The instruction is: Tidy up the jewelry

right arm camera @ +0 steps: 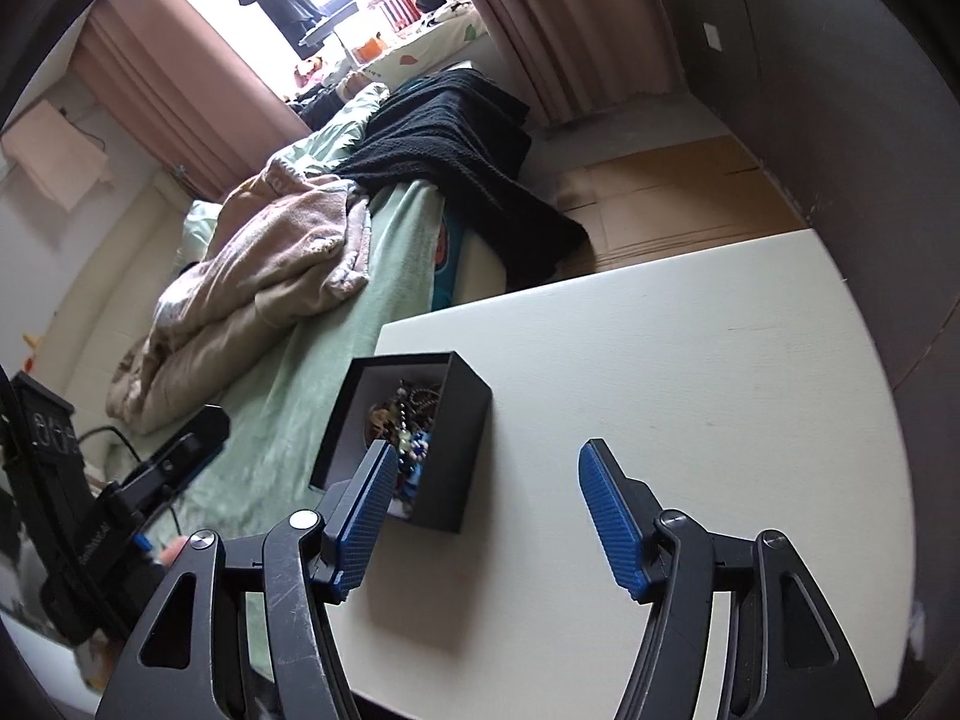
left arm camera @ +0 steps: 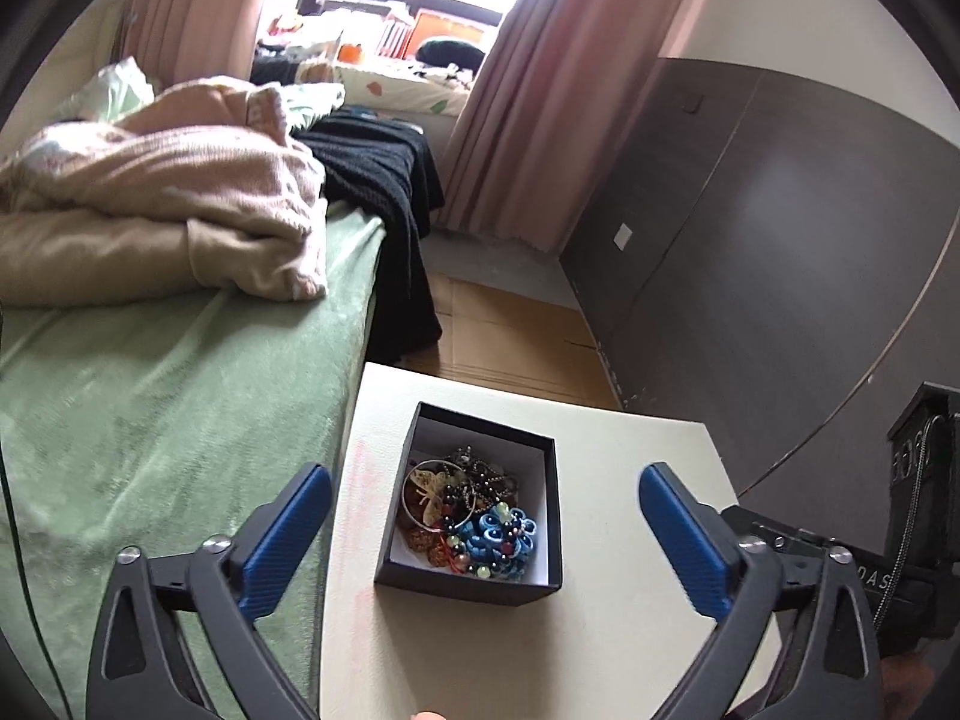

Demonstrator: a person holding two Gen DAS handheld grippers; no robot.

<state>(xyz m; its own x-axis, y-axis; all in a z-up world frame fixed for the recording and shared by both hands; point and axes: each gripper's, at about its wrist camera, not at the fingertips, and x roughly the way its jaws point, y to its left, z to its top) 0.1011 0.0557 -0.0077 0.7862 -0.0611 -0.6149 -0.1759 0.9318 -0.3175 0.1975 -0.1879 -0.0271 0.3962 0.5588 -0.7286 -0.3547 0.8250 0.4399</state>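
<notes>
Both claws spread, empty; "DAS" lettering on right claw body

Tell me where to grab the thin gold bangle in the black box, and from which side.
Probably from straight above: the gold bangle lies on top of the tangled jewelry, and the black box walls block any sideways approach. Pinch its far-left arc, which looks freest; the near-right arc is crowded by the blue knotted piece.

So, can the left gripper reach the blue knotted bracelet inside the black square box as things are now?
Probably yes. The left gripper is open above the lidless black square box, and the blue knotted bracelet lies on top of the heap, uncovered.
</notes>
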